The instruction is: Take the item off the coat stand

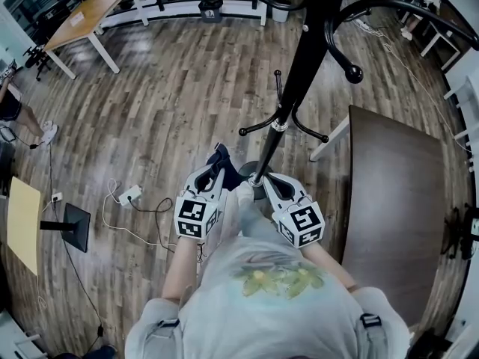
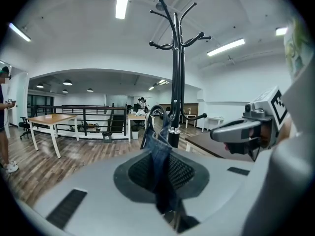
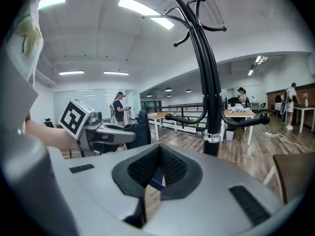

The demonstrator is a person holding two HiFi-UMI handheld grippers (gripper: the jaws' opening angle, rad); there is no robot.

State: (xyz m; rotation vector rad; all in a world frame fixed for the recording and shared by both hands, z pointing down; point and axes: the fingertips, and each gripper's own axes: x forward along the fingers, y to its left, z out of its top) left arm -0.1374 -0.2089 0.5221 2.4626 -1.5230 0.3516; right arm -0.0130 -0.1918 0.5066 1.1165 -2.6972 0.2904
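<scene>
A black coat stand (image 1: 299, 58) rises just ahead of me, its pole (image 2: 176, 82) and curved hooks in both gripper views (image 3: 209, 92). A dark blue denim item (image 1: 222, 161) is off the hooks and hangs from my left gripper (image 1: 217, 172), which is shut on it. The cloth (image 2: 160, 156) runs down between that gripper's pads. Seen from the right, the cloth is a dark bundle (image 3: 139, 132) at the left gripper's tip. My right gripper (image 1: 263, 179) is beside the pole's lower part, shut (image 3: 156, 168), and holds nothing that I can make out.
A dark brown table (image 1: 397, 200) stands to the right of the stand. On the wood floor to the left lie a white power strip (image 1: 129, 194) and its cables. A light wooden table (image 1: 86, 13) and a railing are farther off. A person (image 3: 119, 109) stands in the background.
</scene>
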